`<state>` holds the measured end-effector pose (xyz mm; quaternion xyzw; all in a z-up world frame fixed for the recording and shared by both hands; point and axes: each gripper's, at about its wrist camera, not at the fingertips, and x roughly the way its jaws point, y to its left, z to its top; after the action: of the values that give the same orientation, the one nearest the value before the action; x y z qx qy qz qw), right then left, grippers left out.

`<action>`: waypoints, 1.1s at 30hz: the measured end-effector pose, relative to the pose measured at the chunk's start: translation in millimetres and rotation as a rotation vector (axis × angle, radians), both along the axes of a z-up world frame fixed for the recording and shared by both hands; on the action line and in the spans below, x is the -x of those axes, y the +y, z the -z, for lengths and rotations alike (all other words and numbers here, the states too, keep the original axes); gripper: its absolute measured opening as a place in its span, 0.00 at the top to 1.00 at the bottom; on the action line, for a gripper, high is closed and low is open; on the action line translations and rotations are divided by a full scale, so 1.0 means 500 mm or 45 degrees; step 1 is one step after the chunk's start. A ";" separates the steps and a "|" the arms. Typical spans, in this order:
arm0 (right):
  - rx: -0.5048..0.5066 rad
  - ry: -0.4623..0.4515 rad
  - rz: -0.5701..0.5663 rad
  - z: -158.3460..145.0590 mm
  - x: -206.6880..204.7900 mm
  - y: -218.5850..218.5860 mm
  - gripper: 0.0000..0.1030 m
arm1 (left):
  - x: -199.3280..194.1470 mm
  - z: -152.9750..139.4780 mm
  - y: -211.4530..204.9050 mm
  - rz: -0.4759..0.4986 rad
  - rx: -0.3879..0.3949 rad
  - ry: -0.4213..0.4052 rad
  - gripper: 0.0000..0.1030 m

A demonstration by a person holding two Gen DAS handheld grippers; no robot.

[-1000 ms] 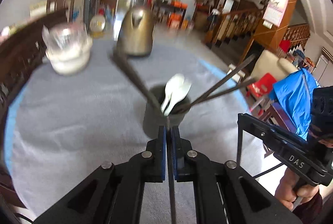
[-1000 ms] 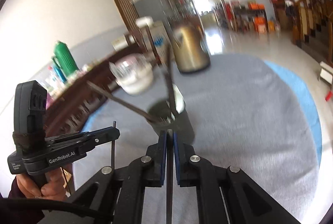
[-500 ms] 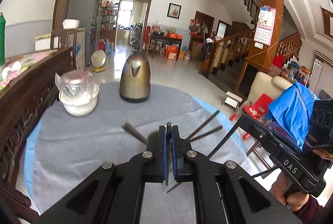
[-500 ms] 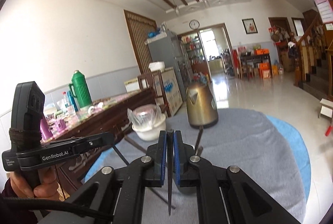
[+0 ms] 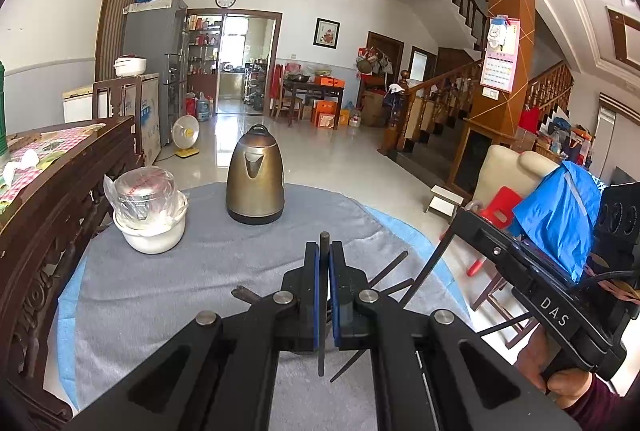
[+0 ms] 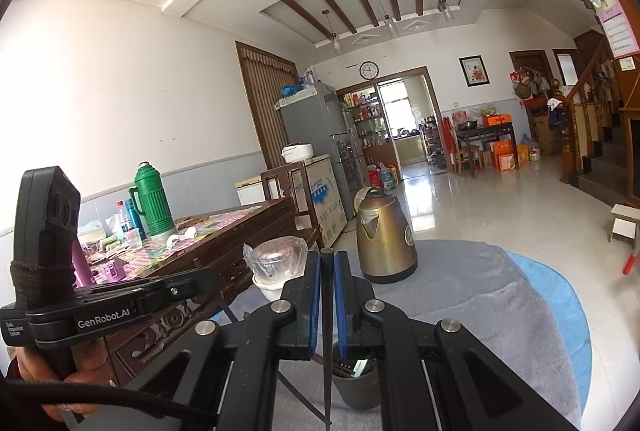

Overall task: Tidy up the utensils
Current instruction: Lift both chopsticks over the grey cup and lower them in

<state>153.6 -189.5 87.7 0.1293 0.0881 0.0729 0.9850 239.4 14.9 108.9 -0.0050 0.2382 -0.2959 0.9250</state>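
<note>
My left gripper (image 5: 324, 255) is shut on a dark chopstick (image 5: 322, 311) that runs upright between its blue pads. My right gripper (image 6: 326, 263) is shut on another dark chopstick (image 6: 327, 335), its tip pointing down beside the dark utensil cup (image 6: 356, 379) below it. The cup holds several dark chopsticks. In the left wrist view the cup is hidden behind the gripper, and only chopstick ends (image 5: 386, 269) stick out. The right gripper's body (image 5: 540, 295) shows at right in that view, the left gripper's body (image 6: 100, 311) at left in the right wrist view.
A round table with a grey cloth (image 5: 160, 283) carries a bronze kettle (image 5: 255, 183) and a white bowl with a plastic-wrapped glass lid (image 5: 148, 211). A dark wooden sideboard (image 5: 48, 207) stands at left. A chair with a blue bag (image 5: 560, 207) is at right.
Both grippers have lifted and tilted up from over the cup, each carrying its chopstick. The views now show the room and less of the cup.
</note>
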 end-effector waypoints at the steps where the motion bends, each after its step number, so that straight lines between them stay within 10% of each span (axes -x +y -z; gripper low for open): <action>1: -0.004 -0.006 0.003 -0.002 0.002 -0.002 0.93 | 0.003 -0.001 0.001 -0.002 0.003 -0.004 0.95; 33: -0.015 -0.228 0.279 -0.067 -0.089 0.021 0.93 | -0.052 -0.085 -0.037 -0.154 0.127 -0.333 0.95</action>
<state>198.2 -179.1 121.2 0.1368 -0.0154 -0.0233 0.9902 265.4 -3.4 151.3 -0.0266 0.0998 -0.2493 0.9629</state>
